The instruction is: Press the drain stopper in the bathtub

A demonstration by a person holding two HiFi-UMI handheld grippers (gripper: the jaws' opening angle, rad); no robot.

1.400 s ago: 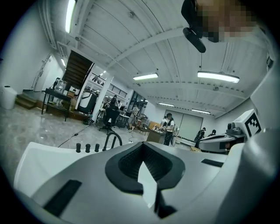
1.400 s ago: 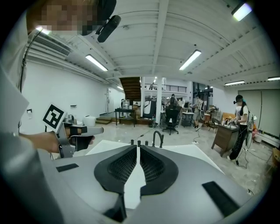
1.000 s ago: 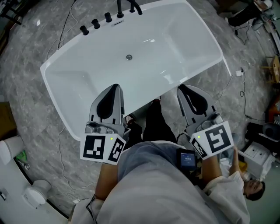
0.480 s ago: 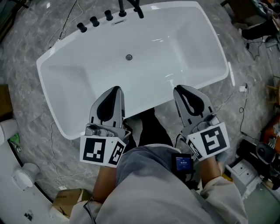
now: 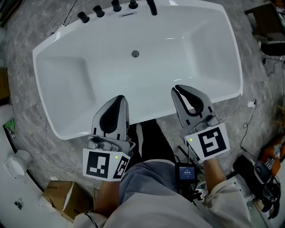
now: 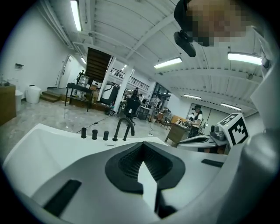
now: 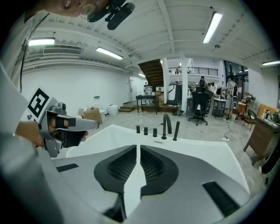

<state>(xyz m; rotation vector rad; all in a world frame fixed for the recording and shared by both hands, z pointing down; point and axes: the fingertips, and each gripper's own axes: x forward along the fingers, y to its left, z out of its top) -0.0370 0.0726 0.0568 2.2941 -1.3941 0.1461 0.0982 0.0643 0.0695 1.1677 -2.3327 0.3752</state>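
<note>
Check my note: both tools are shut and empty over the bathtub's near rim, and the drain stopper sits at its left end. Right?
No. The head view shows the drain stopper mid-length on the bathtub floor, in line with the faucet, not at the left end. The left tool and right tool are shut and empty over the near rim.

Faucet [image 5: 151, 6] cut by top edge; drain stopper [image 5: 135, 54] too small to judge
</note>
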